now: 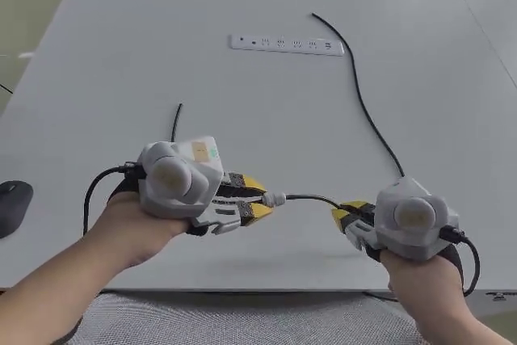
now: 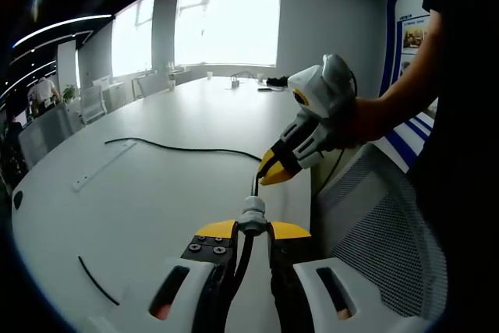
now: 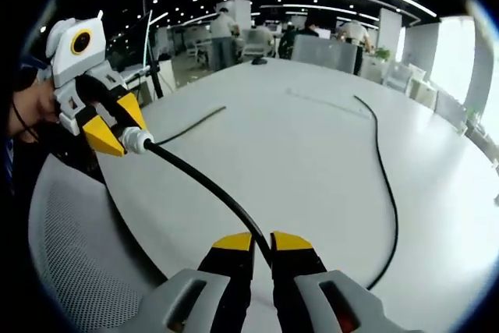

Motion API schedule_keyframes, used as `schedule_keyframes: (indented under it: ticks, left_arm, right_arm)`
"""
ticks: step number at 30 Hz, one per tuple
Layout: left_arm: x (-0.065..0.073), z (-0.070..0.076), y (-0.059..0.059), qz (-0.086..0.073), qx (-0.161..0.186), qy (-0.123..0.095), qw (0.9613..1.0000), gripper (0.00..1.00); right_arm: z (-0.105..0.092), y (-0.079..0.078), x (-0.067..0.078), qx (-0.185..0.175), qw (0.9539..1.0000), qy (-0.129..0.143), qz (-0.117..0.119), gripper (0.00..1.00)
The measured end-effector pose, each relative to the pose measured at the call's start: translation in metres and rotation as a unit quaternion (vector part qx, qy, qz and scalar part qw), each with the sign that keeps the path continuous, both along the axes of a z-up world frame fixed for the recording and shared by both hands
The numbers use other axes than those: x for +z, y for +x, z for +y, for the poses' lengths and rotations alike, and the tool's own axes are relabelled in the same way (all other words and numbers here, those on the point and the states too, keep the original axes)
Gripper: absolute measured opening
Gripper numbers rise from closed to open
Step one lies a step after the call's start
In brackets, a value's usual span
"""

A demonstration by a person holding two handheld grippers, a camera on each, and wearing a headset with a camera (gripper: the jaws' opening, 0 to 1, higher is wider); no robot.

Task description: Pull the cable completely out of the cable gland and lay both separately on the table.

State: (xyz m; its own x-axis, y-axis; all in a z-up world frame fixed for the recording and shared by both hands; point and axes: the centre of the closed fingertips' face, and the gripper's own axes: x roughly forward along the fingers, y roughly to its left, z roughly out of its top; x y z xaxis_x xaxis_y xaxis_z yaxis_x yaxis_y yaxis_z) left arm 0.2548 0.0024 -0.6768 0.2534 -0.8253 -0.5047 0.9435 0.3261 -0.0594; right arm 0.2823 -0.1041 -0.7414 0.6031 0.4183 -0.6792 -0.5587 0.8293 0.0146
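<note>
Near the front edge of the table (image 1: pixel 242 103) the left gripper (image 1: pixel 257 199) has its yellow-tipped jaws clamped on the cable gland (image 1: pixel 273 198), which pokes out from between the tips and points toward the right gripper (image 1: pixel 346 217). The black cable (image 1: pixel 311 198) leaves the gland's nose and runs in a shallow curve straight into the right gripper, whose jaws are closed tight on it. Both gland and cable are held up off the table surface. In the left gripper view the cable also passes back between that gripper's own jaws behind the gland, so it is still threaded through. The two grippers sit near each other with a bare stretch of cable between them, each held in a hand. A short black cable end (image 1: pixel 176 121) lies on the table just beyond the left gripper. A long black wire (image 1: pixel 363 103) snakes across the table and ends up behind the right gripper; whether it joins the held cable cannot be told. Further back lies a white power strip (image 1: pixel 287 44), and a dark mouse (image 1: pixel 12 204) sits at the left edge
</note>
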Motion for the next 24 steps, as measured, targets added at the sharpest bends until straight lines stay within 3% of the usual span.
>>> schedule_keyframes:
  ticks: [14,17,22,23,24]
  left_arm:
    - [0.001,0.001,0.004,-0.002,0.01,0.003,0.9999,0.16]
    - [0.0,0.0,0.006,0.006,0.015,-0.003,0.9999,0.16]
    - [0.002,-0.002,0.008,0.005,0.013,-0.005,0.9999,0.16]
    - [0.002,-0.002,0.008,0.005,0.013,-0.005,0.9999,0.16]
    - [0.002,-0.002,0.009,0.005,0.013,-0.004,0.9999,0.16]
  right_arm:
    - [-0.001,-0.003,0.001,0.023,0.9997,-0.004,-0.002,0.05]
    - [-0.003,-0.005,0.002,0.037,0.999,-0.023,-0.007,0.08]
    - [-0.004,-0.013,0.011,0.055,0.9979,-0.029,-0.017,0.18]
    - [-0.004,-0.016,0.013,0.068,0.9965,-0.043,-0.021,0.19]
    - [-0.001,-0.018,0.02,0.097,0.992,-0.067,-0.044,0.19]
